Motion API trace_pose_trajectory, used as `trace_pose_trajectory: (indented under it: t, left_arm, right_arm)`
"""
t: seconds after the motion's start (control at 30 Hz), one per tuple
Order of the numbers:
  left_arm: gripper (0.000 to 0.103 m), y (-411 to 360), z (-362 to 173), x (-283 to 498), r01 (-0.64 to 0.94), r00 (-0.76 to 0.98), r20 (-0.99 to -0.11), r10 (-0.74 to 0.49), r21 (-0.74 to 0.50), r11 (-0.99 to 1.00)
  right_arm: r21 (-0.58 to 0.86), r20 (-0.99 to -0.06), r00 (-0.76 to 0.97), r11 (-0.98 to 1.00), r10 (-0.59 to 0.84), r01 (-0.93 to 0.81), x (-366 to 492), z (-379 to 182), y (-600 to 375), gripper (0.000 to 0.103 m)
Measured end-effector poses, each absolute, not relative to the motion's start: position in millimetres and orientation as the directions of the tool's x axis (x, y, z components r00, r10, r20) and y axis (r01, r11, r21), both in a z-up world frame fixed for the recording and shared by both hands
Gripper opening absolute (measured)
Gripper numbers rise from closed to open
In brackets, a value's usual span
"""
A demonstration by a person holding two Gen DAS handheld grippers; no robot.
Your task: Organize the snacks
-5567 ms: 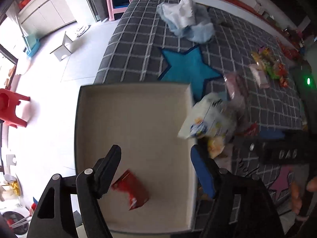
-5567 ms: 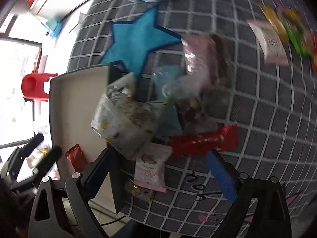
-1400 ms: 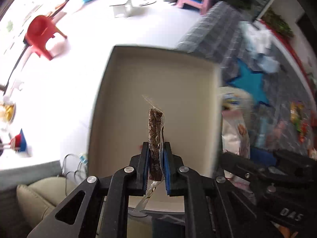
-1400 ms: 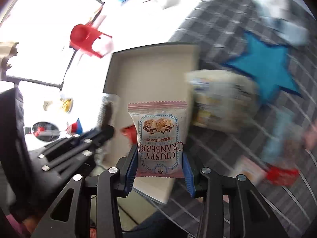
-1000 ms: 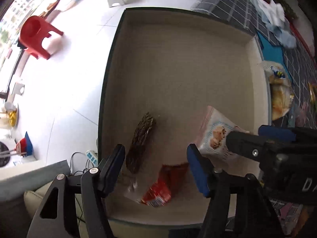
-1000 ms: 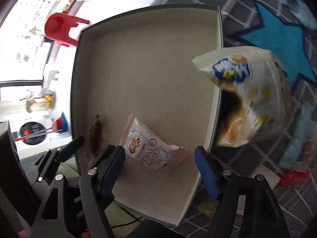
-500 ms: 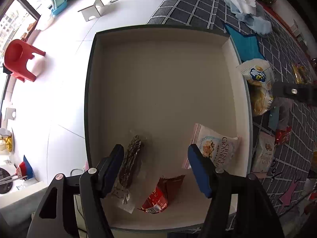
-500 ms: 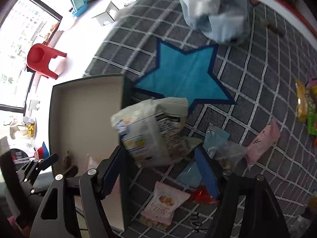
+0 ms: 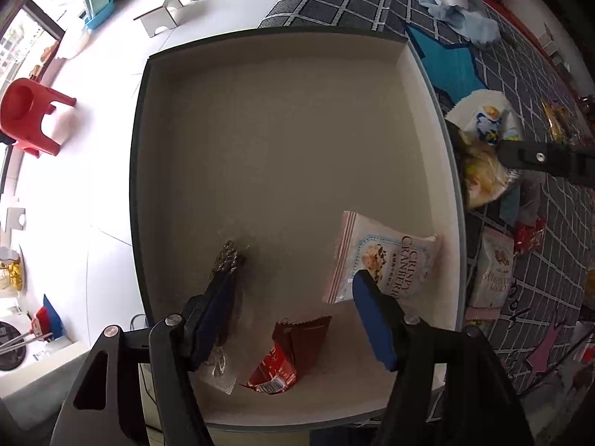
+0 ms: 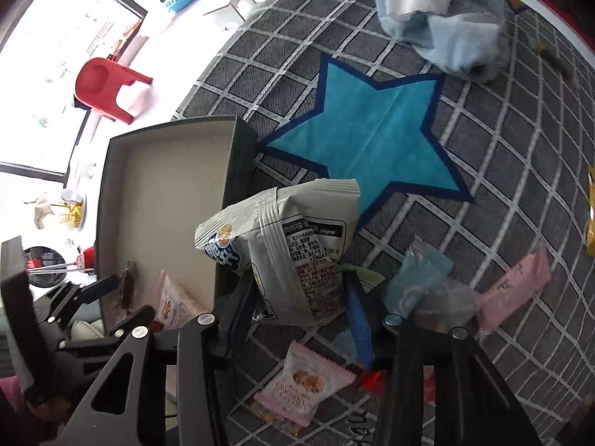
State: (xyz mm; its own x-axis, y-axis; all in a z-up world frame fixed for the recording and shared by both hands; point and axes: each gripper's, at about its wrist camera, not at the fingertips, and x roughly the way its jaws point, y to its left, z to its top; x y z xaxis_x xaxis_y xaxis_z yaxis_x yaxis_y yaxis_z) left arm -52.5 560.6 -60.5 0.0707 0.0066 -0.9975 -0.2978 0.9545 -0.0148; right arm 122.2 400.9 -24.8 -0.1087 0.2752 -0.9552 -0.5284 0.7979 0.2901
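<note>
A shallow beige box [image 9: 282, 52] holds a dark bar in clear wrap [image 9: 227, 260], a red packet [image 9: 286, 356] and a pink cranberry packet [image 9: 383, 260]. My left gripper [image 9: 293, 316] hangs open and empty above the box's near end. My right gripper [image 10: 301, 316] is open around the lower end of a white chip bag [image 10: 293, 245] that leans against the box's outer wall [image 10: 234, 200]. Another pink cranberry packet [image 10: 301, 386] lies on the mat just below the right gripper. The chip bag also shows in the left wrist view [image 9: 483, 148].
Loose snacks lie on the checked mat: a pale blue packet [image 10: 420, 278], a pink packet [image 10: 517, 290], a red wrapper [image 9: 528, 234]. A blue star patch [image 10: 372, 133] and a heap of pale cloth [image 10: 442, 18] lie farther off. A red stool [image 9: 29, 119] stands on the white floor.
Both grippers let go of their snacks into the box about a second ago. My right gripper has since moved out over the mat and come down around the chip bag.
</note>
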Motion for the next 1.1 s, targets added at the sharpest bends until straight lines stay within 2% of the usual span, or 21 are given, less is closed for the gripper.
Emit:
trace_pose_trajectory:
  t: [0.23,0.3,0.33,0.37,0.4,0.47,0.53,0.6,0.67,0.77,0.83,0.87,0.97,1.03,1.1]
  left_arm:
    - [0.071,556.2,-45.8,-59.6,-0.32,0.086,-0.995,0.044,0.015,0.947]
    - [0.071,559.0,-40.8,-69.7,-0.344,0.087,-0.993,0.077,0.042,0.938]
    - [0.071,560.9,-38.7,-74.5,-0.356,0.085,-0.992,0.088,0.053,0.933]
    - [0.071,563.8,-37.1,-80.1,-0.372,0.084,-0.992,0.095,0.057,0.927]
    - [0.071,565.9,-35.9,-85.8,-0.387,0.084,-0.992,0.091,0.051,0.921]
    - [0.071,567.8,-36.5,-94.1,-0.397,0.074,-0.994,0.086,0.05,0.916]
    - [0.071,570.4,-40.8,-97.2,-0.395,0.069,-0.994,0.08,0.047,0.917]
    - [0.071,567.4,-44.1,-96.2,-0.388,0.061,-0.995,0.075,0.046,0.921]
    - [0.071,565.4,-44.7,-94.4,-0.375,0.062,-0.995,0.082,0.053,0.926]
    - [0.071,582.6,-34.4,-80.0,-0.356,0.066,-0.994,0.09,0.061,0.932]
    - [0.071,582.4,-34.6,-78.9,-0.352,0.062,-0.995,0.084,0.057,0.934]
    - [0.071,579.1,-32.0,-79.7,-0.35,0.062,-0.995,0.083,0.056,0.935]
    - [0.071,578.9,-30.6,-79.4,-0.342,0.071,-0.994,0.082,0.052,0.938]
    - [0.071,578.2,-31.6,-81.9,-0.338,0.069,-0.994,0.086,0.057,0.939]
    - [0.071,580.5,-35.0,-86.0,-0.35,0.058,-0.993,0.099,0.072,0.934]
  right_arm:
    - [0.425,-0.899,-0.162,0.72,0.408,-0.548,92.1,20.9,414.2,0.048]
    - [0.445,-0.891,-0.2,0.698,0.407,-0.56,80.4,25.8,425.1,0.052]
    - [0.427,-0.9,-0.18,0.714,0.398,-0.554,75.9,27.1,427.4,0.056]
    - [0.384,-0.918,-0.135,0.751,0.373,-0.538,73.6,27.7,423.8,0.067]
    - [0.331,-0.938,-0.086,0.796,0.335,-0.507,71.0,27.4,411.0,0.071]
    - [0.216,-0.974,-0.029,0.891,0.223,-0.399,65.5,13.0,385.9,0.07]
    - [0.183,-0.983,-0.087,0.938,0.164,-0.296,56.5,-15.8,362.3,0.07]
    - [0.16,-0.98,-0.152,0.964,0.129,-0.213,46.4,-45.2,348.1,0.069]
    - [0.176,-0.972,-0.179,0.976,0.152,-0.13,40.5,-66.8,344.2,0.064]
    - [0.17,-0.974,-0.172,0.974,0.144,-0.15,38.1,-79.8,363.9,0.064]
    - [0.104,-0.983,-0.17,0.972,0.069,-0.21,33.8,-88.8,382.1,0.053]
    - [0.075,-0.988,-0.146,0.971,0.042,-0.226,33.5,-86.8,386.7,0.041]
    - [0.111,-0.984,-0.159,0.969,0.076,-0.222,35.6,-84.2,382.1,0.04]
    - [0.205,-0.975,-0.129,0.956,0.181,-0.211,37.4,-65.5,376.9,0.04]
    - [0.297,-0.955,-0.079,0.907,0.287,-0.298,33.9,-34.5,391.4,0.04]
